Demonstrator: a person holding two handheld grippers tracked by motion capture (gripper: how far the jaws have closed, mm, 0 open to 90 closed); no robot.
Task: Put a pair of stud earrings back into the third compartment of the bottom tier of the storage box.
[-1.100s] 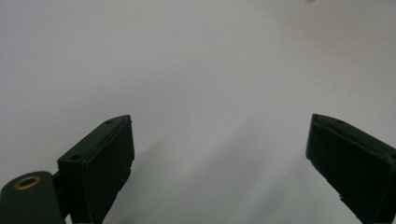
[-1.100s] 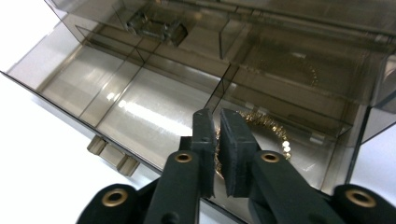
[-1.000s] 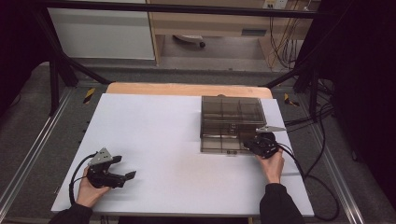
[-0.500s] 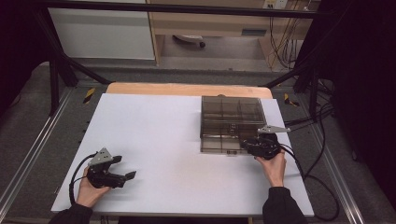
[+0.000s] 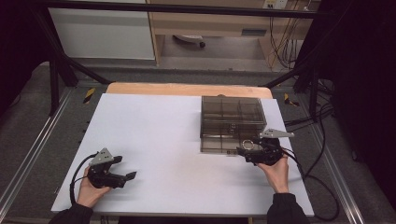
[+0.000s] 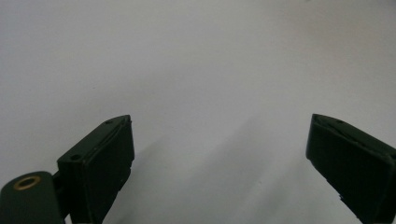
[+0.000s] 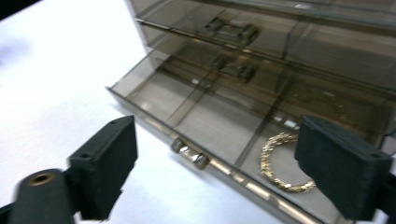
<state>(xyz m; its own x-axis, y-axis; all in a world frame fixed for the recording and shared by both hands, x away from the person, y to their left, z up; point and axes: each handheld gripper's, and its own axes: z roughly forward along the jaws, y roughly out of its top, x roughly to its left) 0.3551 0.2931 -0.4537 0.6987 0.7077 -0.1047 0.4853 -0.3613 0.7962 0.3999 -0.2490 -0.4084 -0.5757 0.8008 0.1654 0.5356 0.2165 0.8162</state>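
Observation:
A smoky clear drawer box (image 5: 231, 114) stands on the white table (image 5: 154, 140) at the right. Its bottom drawer (image 7: 205, 126) is pulled out, and a gold chain bracelet (image 7: 266, 156) lies in the drawer's right compartment, seen from above as a small ring (image 5: 248, 143). My right gripper (image 7: 215, 140) hovers just in front of the drawer and above it. Its jaws have just been opening and stand wide, with nothing between the pads. My left gripper (image 5: 125, 167) rests open over bare table at the front left, its jaws (image 6: 219, 154) empty.
The drawer has a two-stud metal handle (image 7: 189, 156) on its front wall. Closed drawers with similar handles sit above it. A cable (image 5: 317, 196) trails from the right gripper off the table's right side. The wooden table edge (image 5: 187, 88) lies beyond the white sheet.
The right gripper has drawn back slightly from the drawer toward the person. The left hand and gripper have kept still.

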